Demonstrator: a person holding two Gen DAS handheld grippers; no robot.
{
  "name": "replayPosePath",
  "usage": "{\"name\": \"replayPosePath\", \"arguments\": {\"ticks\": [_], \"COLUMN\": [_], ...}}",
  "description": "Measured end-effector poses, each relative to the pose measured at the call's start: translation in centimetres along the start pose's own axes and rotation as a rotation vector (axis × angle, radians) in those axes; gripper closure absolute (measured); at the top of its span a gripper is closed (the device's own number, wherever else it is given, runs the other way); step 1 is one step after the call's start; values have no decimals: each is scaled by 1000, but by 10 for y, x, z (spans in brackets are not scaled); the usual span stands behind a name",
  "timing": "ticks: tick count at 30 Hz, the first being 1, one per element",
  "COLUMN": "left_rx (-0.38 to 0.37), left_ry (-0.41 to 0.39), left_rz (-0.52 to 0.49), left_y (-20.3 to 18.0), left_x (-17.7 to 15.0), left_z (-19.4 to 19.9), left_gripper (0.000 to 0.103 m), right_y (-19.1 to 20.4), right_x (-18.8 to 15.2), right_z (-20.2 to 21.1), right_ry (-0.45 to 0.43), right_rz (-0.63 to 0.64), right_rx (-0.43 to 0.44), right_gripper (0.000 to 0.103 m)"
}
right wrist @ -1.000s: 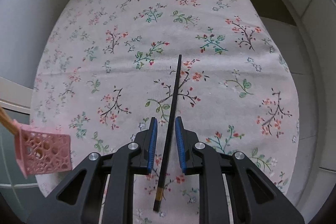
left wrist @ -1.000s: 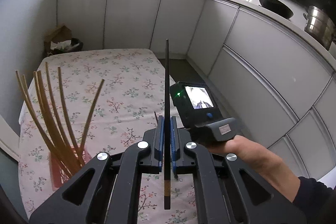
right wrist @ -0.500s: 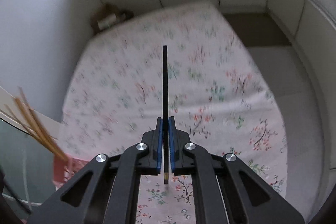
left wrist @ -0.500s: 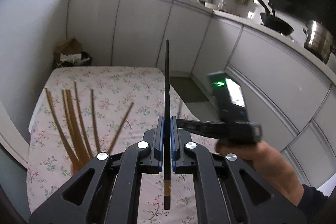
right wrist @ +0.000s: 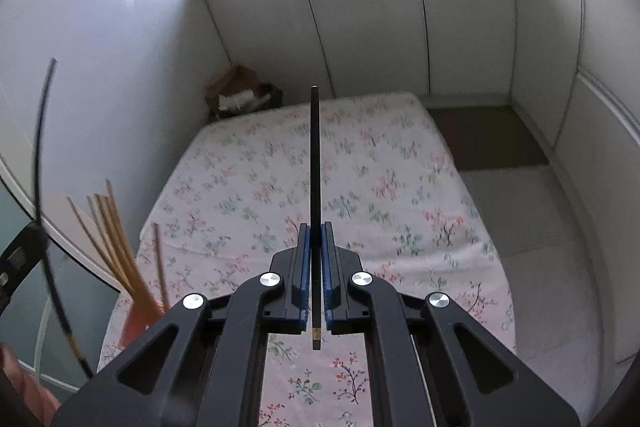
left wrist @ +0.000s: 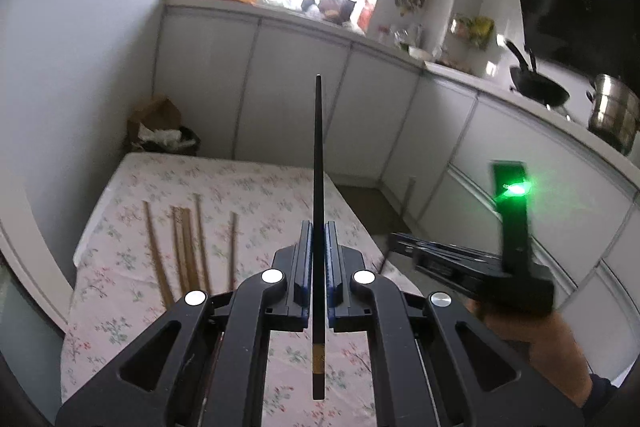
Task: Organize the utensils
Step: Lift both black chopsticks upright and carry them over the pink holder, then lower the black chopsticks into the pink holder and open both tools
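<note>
Two black chopsticks gripped, one per gripper. Left gripper (left wrist: 316, 259): jaws closed tight on black chopstick (left wrist: 318, 163), shaft pointing forward and up past the jaws, gold-banded end trailing behind the pads. Right gripper (right wrist: 316, 267): jaws closed tight on second black chopstick (right wrist: 315, 163), same orientation, butt end just behind the pads. Wooden chopsticks (left wrist: 184, 243) standing bundled, below and left of the left jaws, in pink holder (right wrist: 134, 323), mostly hidden. Floral-clothed bench (right wrist: 360, 187) below and ahead of both jaws.
</note>
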State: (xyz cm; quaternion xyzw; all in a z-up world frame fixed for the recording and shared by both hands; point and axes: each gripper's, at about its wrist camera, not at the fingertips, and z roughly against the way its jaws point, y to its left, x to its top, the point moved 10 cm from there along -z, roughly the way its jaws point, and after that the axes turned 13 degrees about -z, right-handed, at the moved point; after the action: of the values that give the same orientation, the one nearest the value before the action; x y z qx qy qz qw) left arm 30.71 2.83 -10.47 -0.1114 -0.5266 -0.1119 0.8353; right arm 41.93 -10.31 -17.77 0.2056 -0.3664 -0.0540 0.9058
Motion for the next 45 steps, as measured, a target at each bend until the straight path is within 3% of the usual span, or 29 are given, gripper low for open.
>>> {"name": "replayPosePath", "arguments": {"ticks": [8,22,32,38,40,45], "left_rx": [93,273,298,282,275,279], "left_ry": [-41,-92,-44,-54,-42,-13], "left_rz": [37,19,-24,56,95,127], "left_y": [42,77,74,83,89,94], "left_x": [-10,-45,-68,-59,-53,-36], "left_z": [1,-16,-22,-4,5,24], "left_gripper": [98,98,98,97,95,75], "right_y": [29,95,121,128,131,145], "right_x": [17,-8,-28,-35,-40,-46], "right_z": [43,61,63,58,54,47], "right_ry": [-126,-122,-103,-72,-59,-62], "right_rz": [62,169,210,205,202,181], "right_rx": [89,233,277,303,311,350], "right_gripper": [98,98,98,98,98,98]}}
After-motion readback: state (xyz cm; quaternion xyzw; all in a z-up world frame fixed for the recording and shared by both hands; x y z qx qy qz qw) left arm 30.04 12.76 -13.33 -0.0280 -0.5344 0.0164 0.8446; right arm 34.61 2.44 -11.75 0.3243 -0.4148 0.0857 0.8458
